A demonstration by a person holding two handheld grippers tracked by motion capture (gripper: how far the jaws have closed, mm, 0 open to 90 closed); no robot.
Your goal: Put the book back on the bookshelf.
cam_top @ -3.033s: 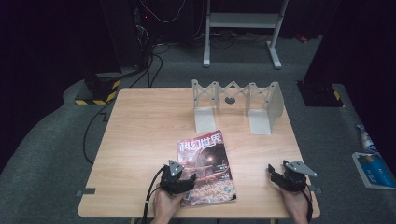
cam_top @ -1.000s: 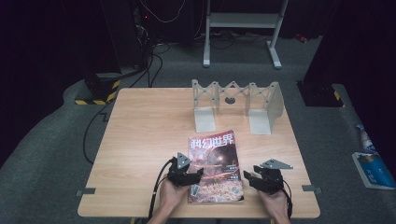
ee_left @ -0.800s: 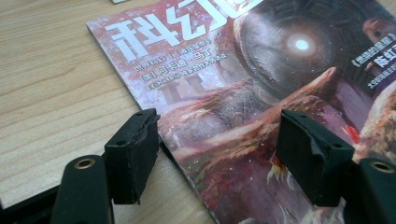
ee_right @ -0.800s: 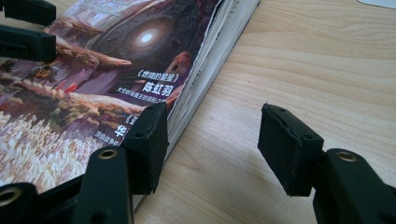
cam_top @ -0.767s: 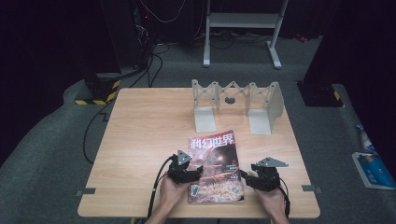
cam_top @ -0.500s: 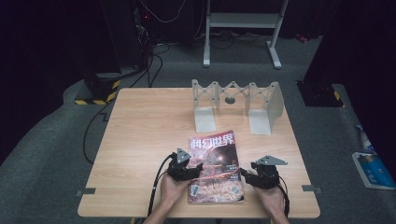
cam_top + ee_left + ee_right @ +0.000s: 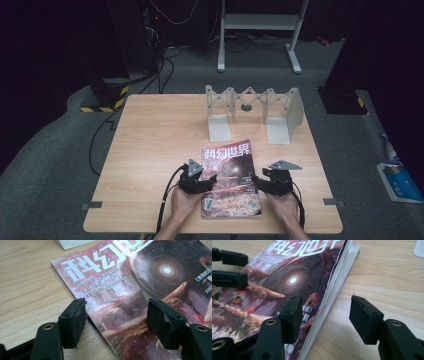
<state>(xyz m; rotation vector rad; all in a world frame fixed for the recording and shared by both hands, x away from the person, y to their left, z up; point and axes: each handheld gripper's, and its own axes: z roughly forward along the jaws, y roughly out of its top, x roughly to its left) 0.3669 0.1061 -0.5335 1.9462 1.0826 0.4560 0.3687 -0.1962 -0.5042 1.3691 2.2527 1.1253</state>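
Nearest, hands: two forearms enter at 6 o'clock of the high view, each hand holding a black two-jaw gripper.
Left gripper [image 7: 200,181]: low over the light wooden tabletop [image 7: 160,135] at the magazine's 9 o'clock edge; its fingers [image 7: 73,321] stand wide apart, one over bare wood and the other over the cover, with the spine edge between them and nothing clamped.
Right gripper [image 7: 270,182]: at the magazine's 3 o'clock edge; its fingers [image 7: 365,318] are also spread wide, straddling the page edge, one over the cover and one over wood, gripping nothing.
Magazine: a glossy reddish-brown science-fiction magazine with white Chinese title characters [image 7: 231,177] lies flat, cover up, on the near half of the tabletop, between the two grippers.
Rack: a grey metal expanding file rack with a scissor-lattice back [image 7: 252,112] stands upright at 12 o'clock from the magazine, apart from it.
Floor: grey carpet, black cables at 11 o'clock, a white frame base at 12 o'clock.
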